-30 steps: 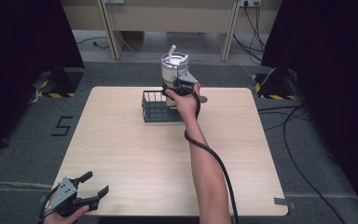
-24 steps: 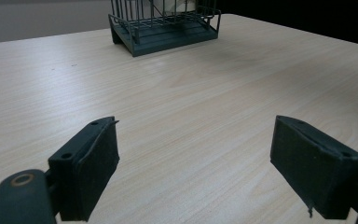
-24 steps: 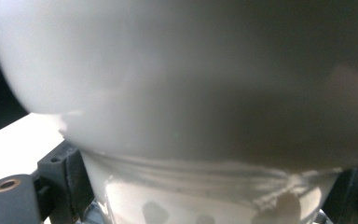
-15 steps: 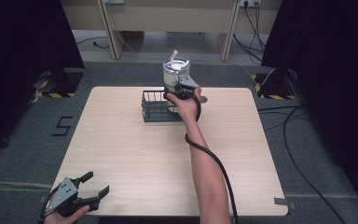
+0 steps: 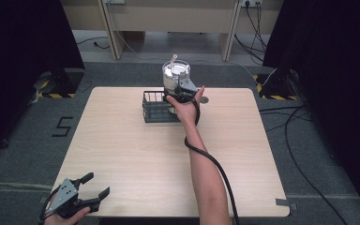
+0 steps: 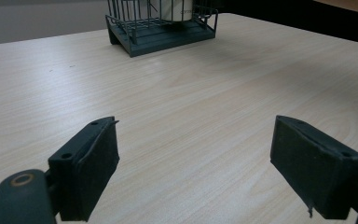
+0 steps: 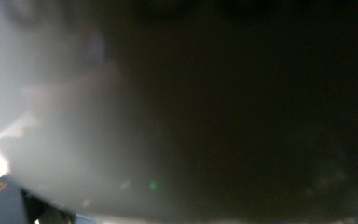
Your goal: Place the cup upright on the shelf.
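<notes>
A pale wood table (image 5: 136, 154) sits on grey carpet in the middle of the high view, with dark curtains at both sides of the frame and desk legs and cables along the top.

At upper centre of the high view a dark wire basket (image 5: 155, 107) stands on the table near its far edge. A white cup (image 5: 176, 75) with a clear lid and a pale stick rising from it is held just above and right of the basket, over its right end. The right gripper (image 5: 183, 90) is at the cup's near side, with the right hand (image 5: 186, 108) wrapped round it from below and the forearm running down to the bottom of the frame; a black cable (image 5: 215, 166) trails along the arm. Its jaws are hidden behind the hand and cup, so I cannot tell whether they are closed on it. The right gripper view is a dark blur with a pale patch at upper left (too close to read).

At lower left of the high view the left gripper (image 5: 90, 187) rests at the table's near edge, jaws spread wide with nothing between them. In the left gripper view its two black pads (image 6: 95, 168) stand far apart over bare wood, and the basket (image 6: 161, 28) is at top centre, well apart, with the cup's white base (image 6: 177, 9) inside its wires.
</notes>
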`<state>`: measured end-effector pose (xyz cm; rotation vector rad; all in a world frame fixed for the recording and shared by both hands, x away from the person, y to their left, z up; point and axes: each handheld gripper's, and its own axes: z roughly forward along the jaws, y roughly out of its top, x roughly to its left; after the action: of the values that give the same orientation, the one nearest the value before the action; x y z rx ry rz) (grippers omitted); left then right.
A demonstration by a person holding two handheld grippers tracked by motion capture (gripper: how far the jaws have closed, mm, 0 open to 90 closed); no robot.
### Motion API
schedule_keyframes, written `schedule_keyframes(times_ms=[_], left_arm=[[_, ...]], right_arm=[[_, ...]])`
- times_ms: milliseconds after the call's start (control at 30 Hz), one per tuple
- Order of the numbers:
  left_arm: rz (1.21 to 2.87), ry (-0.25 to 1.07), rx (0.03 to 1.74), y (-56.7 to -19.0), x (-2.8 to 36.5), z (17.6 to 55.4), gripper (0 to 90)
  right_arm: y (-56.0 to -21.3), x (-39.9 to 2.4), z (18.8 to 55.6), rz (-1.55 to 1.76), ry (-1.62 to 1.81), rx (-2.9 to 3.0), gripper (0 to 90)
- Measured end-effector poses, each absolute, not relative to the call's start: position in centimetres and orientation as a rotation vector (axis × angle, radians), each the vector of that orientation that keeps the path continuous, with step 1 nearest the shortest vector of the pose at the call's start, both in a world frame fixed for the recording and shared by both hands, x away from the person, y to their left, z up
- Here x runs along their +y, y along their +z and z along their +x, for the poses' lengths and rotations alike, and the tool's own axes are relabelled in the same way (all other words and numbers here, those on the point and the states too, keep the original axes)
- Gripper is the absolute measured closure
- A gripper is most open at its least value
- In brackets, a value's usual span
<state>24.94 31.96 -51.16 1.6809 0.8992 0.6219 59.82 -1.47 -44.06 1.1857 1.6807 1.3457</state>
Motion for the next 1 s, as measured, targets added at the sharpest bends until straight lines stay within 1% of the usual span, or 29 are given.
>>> schedule_keyframes(times_ms=[233,533,633,1000], left_arm=[[1.679,0.623,0.903,-51.2,32.0,25.0,14.5],[1.681,0.626,0.9,-51.1,31.9,24.9,14.5],[1.681,0.629,0.9,-51.1,31.9,25.0,14.5],[1.68,0.632,0.903,-51.1,31.9,25.0,14.5]], right_arm=[[-44.1,-1.1,59.5,1.16,1.35,1.675,2.0],[-44.1,-1.2,58.8,1.152,1.351,1.65,3.1],[-43.9,-1.4,58.5,1.152,1.348,1.643,1.3],[-43.5,-1.8,57.2,1.159,1.346,1.649,1.0]])
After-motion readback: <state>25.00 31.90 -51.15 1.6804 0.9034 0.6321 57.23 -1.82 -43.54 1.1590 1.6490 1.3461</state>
